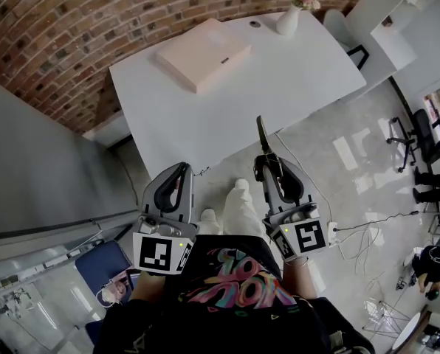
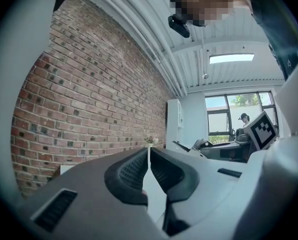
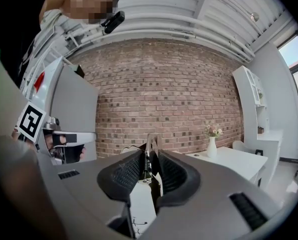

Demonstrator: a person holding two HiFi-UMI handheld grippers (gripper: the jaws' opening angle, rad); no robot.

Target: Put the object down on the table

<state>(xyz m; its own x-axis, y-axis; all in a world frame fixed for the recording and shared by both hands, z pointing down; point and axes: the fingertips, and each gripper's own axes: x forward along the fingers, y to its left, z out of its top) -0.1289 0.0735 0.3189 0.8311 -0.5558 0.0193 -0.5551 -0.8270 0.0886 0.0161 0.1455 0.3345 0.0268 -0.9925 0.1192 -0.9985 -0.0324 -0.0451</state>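
Object (image 1: pixel 262 133), thin and dark, sits clamped in right gripper (image 1: pixel 267 162) at part-closed jaws, sticking out past the tips, in air by white table (image 1: pixel 279 87) near edge, not on it. Left gripper (image 1: pixel 181 168) jaws together, nothing between. Flat box (image 1: pixel 204 52) and vase (image 1: pixel 288 21) on table.

**Layout: table and its surroundings**

The table (image 1: pixel 279 80) stands before the brick wall (image 1: pixel 57 28). On it, a box (image 1: pixel 203 53) lies far left and a vase (image 1: pixel 288 21) stands at the far right corner. A chair (image 1: pixel 337 26) stands beyond that corner. The left gripper (image 1: pixel 181 168) and right gripper (image 1: pixel 268 161) are side by side, short of the near edge. The object (image 1: pixel 261 131) sits in the right gripper's jaws.
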